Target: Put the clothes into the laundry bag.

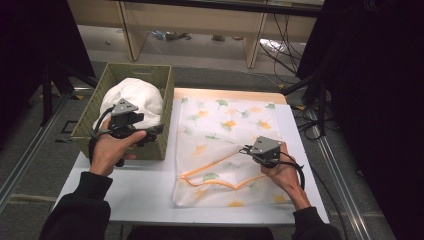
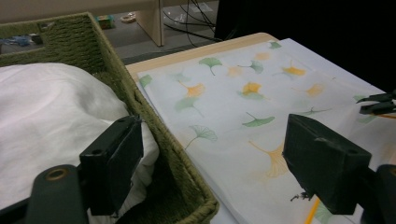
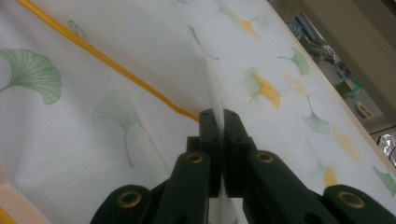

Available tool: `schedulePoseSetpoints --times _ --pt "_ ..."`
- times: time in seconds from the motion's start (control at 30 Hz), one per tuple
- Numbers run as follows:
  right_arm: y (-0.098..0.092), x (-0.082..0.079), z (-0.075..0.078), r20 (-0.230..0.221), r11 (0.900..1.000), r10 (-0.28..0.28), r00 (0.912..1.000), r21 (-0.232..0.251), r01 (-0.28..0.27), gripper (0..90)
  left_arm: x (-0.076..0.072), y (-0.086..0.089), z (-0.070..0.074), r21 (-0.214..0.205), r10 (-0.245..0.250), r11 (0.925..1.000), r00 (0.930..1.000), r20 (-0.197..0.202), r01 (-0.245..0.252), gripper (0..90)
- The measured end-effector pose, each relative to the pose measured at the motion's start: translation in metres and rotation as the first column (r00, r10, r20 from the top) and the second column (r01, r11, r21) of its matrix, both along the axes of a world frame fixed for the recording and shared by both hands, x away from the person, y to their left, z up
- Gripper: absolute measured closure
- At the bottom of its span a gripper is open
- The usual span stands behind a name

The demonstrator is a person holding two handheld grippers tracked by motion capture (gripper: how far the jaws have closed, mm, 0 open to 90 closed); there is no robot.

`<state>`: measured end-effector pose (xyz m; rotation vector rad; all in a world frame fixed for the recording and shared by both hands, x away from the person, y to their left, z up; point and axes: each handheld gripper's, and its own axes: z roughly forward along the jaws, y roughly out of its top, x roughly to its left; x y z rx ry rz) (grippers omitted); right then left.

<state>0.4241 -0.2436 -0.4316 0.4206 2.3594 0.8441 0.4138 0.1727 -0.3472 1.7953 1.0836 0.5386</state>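
The mesh bag (image 1: 225, 145) lies flat on the table (image 1: 145, 192), right of the basket (image 1: 145, 75) holding white laundry (image 1: 132, 95). The right gripper (image 3: 219, 116) is clenched on a thin fold of mesh (a slight hold); a tug could slip it free. The left gripper (image 1: 150, 134) stands released over the basket's edge, grasping nothing. The bag's orange-trimmed opening is hard to make out.
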Motion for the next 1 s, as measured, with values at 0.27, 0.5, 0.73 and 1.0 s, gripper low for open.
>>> schedulePoseSetpoints --times 0.27,0.5,0.73,1.0 --pt "0.002 0.002 0.001 -0.005 1.0 -0.009 0.9999 0.001 0.009 89.9 0.014 0.014 -0.002 0.021 0.029 0.9994 0.9995 -0.011 -0.028 19.2" --pt "0.003 0.005 0.004 0.005 0.9999 -0.007 1.0 0.007 0.007 89.9 0.031 0.032 0.008 0.093 0.061 0.994 0.9973 -0.039 -0.058 19.2" --pt "0.003 0.006 0.005 -0.003 0.9999 -0.006 1.0 0.01 0.006 89.8 0.068 0.042 0.009 0.177 0.102 0.9809 0.9883 -0.113 -0.081 19.2" --pt "0.004 0.008 0.004 0.016 0.9998 0.021 0.9997 0.0 -0.021 89.8 0.116 0.042 0.001 0.203 0.173 0.9694 0.9714 -0.163 -0.138 18.3"
